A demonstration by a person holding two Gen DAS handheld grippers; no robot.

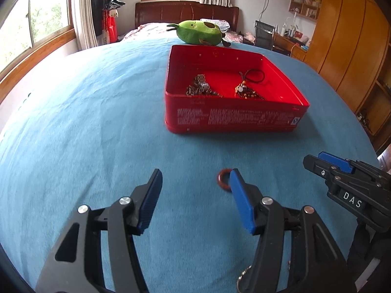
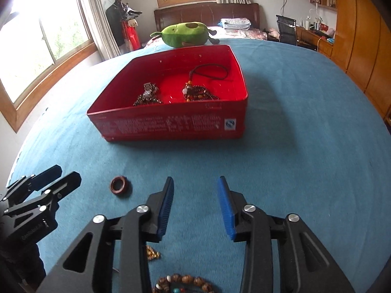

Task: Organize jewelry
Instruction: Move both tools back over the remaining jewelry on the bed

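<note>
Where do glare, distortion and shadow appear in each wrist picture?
Left wrist view: the window is blown out and the blue bedspread bulges like a dome. Right wrist view: the same curved edges, and the red box casts a soft shadow to its right.

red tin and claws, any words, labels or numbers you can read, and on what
"DAS": white letters on the right claw body, seen from the left wrist view.
Small pale lettering on the left claw body, seen from the right wrist view: too blurred to read.
Rows of white print on the red tin front wall: too small and blurred to read.
White square sticker with a blue mark on the tin's front: no readable text.
</note>
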